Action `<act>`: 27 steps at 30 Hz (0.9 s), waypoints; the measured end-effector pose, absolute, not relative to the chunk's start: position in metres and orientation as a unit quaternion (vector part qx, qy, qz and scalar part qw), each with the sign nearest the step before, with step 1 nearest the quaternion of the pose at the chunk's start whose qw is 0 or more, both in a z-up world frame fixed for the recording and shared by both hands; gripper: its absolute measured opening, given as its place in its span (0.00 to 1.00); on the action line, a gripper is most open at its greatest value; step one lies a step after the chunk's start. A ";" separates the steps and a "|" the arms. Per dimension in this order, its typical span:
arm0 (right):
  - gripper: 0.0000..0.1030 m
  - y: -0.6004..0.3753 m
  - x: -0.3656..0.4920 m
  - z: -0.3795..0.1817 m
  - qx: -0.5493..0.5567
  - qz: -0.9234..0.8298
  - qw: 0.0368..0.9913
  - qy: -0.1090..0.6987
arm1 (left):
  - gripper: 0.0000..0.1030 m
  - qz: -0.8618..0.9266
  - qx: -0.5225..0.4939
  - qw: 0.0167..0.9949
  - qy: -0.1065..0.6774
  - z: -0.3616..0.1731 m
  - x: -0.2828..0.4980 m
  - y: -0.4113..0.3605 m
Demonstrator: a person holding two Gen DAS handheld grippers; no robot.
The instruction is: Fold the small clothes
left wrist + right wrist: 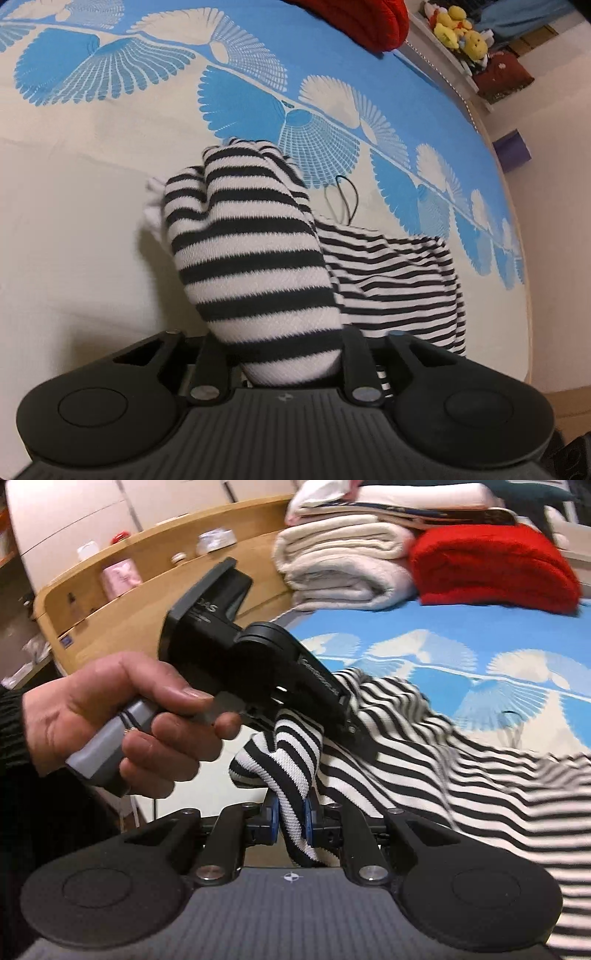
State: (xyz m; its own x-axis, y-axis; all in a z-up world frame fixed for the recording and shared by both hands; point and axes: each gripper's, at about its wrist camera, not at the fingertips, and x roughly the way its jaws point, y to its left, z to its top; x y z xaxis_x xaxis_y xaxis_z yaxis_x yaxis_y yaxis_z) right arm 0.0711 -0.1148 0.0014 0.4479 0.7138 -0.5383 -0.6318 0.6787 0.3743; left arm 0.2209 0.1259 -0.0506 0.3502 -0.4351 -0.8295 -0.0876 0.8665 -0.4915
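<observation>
A black-and-white striped garment (258,258) lies on a bed with a blue and cream fan-print sheet (92,166). My left gripper (288,354) is shut on a bunched fold of it; the cloth drapes over and hides the fingers. In the right wrist view the garment (443,768) spreads to the right. My right gripper (291,819) is shut on a striped edge between its blue pads (309,821). The left gripper (351,723), held by a hand (122,716), grips the cloth just above and beyond it.
Folded white towels (343,565) and a red knit (495,565) are stacked at the bed's far end. A wooden headboard shelf (155,572) holds small items. A black hair tie (343,199) lies on the sheet. Plush toys (461,33) sit on a shelf.
</observation>
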 end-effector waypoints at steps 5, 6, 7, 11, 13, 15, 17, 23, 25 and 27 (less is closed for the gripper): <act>0.12 -0.174 0.072 0.011 0.133 0.324 0.876 0.332 | 0.74 -0.103 -0.261 0.827 0.488 -0.013 0.219 0.117; 0.12 -0.189 0.074 0.010 0.153 0.307 0.878 0.334 | 0.80 -0.103 -0.257 0.842 0.463 -0.003 0.215 0.113; 0.12 -0.206 0.075 0.008 0.171 0.288 0.880 0.338 | 0.80 -0.100 -0.251 0.860 0.432 0.009 0.211 0.109; 0.11 -0.265 0.070 -0.009 0.219 0.198 0.889 0.350 | 0.81 -0.109 -0.247 0.876 0.400 0.022 0.210 0.092; 0.11 -0.298 0.061 -0.019 0.254 0.144 0.892 0.345 | 0.80 -0.111 -0.233 0.871 0.419 0.017 0.213 0.080; 0.11 -0.330 0.051 -0.029 0.285 0.084 0.891 0.344 | 0.80 -0.119 -0.208 0.870 0.431 0.013 0.215 0.068; 0.11 -0.356 0.045 -0.046 0.309 0.020 0.880 0.360 | 0.80 -0.130 -0.189 0.868 0.440 0.010 0.217 0.056; 0.26 -0.403 0.032 -0.085 0.396 -0.050 0.828 0.394 | 0.80 -0.162 -0.164 0.857 0.462 -0.004 0.217 0.034; 0.44 -0.405 0.032 -0.079 0.396 -0.053 0.838 0.372 | 0.80 -0.179 -0.151 0.851 0.469 -0.009 0.218 0.021; 0.65 -0.404 0.036 -0.076 0.398 -0.048 0.840 0.366 | 0.80 -0.190 -0.131 0.848 0.477 -0.013 0.217 0.007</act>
